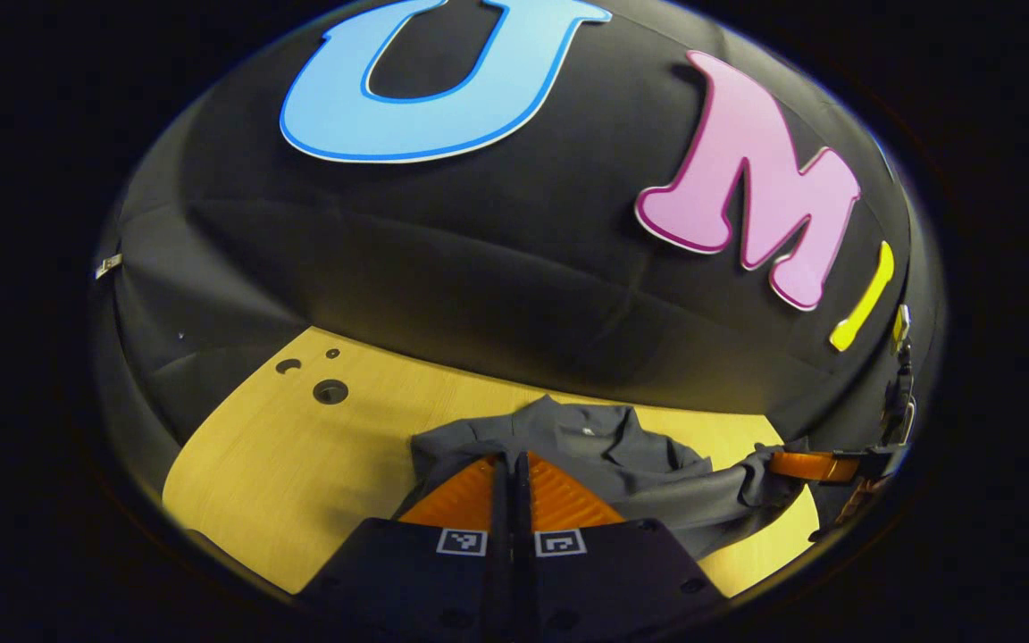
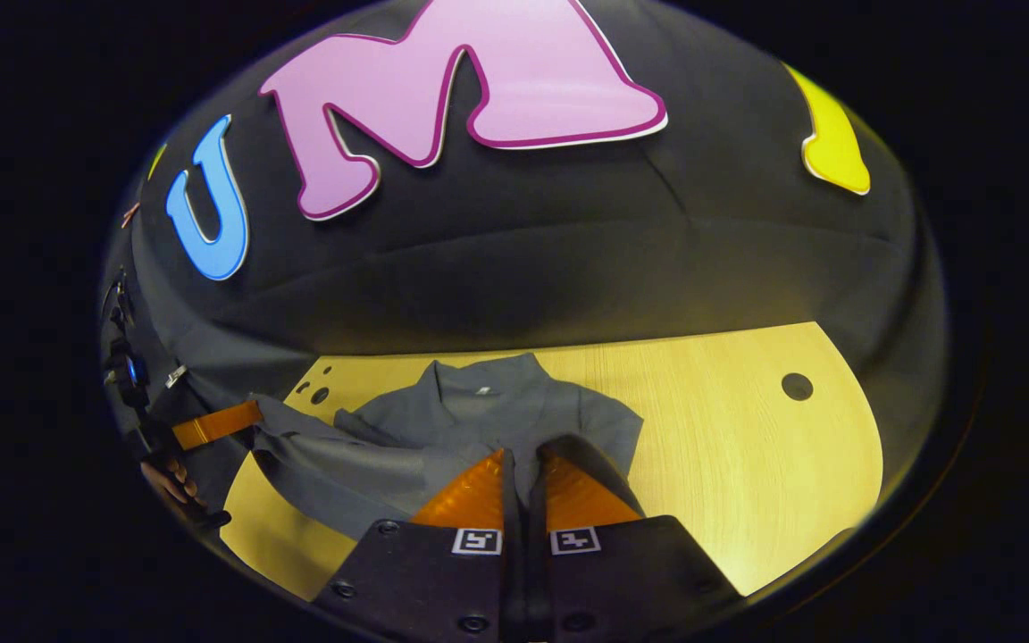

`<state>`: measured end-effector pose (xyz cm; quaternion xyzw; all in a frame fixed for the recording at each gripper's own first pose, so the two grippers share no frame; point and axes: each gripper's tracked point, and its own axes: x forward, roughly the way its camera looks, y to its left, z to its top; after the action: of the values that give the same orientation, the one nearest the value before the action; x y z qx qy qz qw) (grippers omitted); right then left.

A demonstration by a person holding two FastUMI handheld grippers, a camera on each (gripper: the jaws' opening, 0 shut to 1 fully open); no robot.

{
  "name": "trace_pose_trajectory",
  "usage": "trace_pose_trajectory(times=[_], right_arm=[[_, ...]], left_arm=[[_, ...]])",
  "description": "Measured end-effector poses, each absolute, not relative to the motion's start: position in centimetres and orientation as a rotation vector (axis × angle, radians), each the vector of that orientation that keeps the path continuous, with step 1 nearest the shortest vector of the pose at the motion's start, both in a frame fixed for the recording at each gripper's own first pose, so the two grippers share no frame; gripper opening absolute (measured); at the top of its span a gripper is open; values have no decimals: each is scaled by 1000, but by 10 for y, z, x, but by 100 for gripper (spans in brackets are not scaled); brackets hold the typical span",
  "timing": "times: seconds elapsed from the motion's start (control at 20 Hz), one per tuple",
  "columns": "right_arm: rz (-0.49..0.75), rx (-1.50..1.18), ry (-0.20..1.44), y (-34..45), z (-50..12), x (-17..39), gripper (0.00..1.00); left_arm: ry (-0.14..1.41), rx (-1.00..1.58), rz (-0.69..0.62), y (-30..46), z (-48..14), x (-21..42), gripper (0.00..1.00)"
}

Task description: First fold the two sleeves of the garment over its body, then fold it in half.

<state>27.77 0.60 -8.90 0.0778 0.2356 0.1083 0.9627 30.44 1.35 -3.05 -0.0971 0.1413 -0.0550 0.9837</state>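
Both tongs pinch the garment's near hem; left gripper and right gripper level; collar lies straight ahead across the table.

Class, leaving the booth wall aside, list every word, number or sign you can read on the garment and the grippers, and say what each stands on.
No text can be quoted.
Tag at the collar of the garment: too small to read.
Markers on the left gripper: square black-and-white patterns, not words.
Right gripper: the same kind of patterns.
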Motion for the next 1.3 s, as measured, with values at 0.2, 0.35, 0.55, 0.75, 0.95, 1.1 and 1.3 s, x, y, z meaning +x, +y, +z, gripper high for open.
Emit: trace_pose_trajectory(times=[0.2, 0.35, 0.55, 0.75, 0.95, 1.1, 1.3], right_arm=[[215, 162, 457, 12, -98, 312, 5], [191, 167, 477, 11, -118, 334, 5], [155, 205, 508, 7, -145, 352, 5], [132, 168, 525, 7, -161, 356, 11], [121, 145, 522, 5, -159, 355, 19], [116, 137, 496, 0, -143, 347, 40], [93, 142, 464, -3, -118, 322, 89]], left_arm=[[283, -223, -97, 14, -44, 342, 5], [278, -209, -100, 15, -58, 367, 5], [291, -188, -102, 10, -81, 397, 5], [297, -182, -77, 11, -95, 407, 6], [351, -144, -58, 10, -109, 404, 15], [322, -129, -45, 12, -93, 394, 35], [273, -109, -49, 16, -61, 367, 68]])
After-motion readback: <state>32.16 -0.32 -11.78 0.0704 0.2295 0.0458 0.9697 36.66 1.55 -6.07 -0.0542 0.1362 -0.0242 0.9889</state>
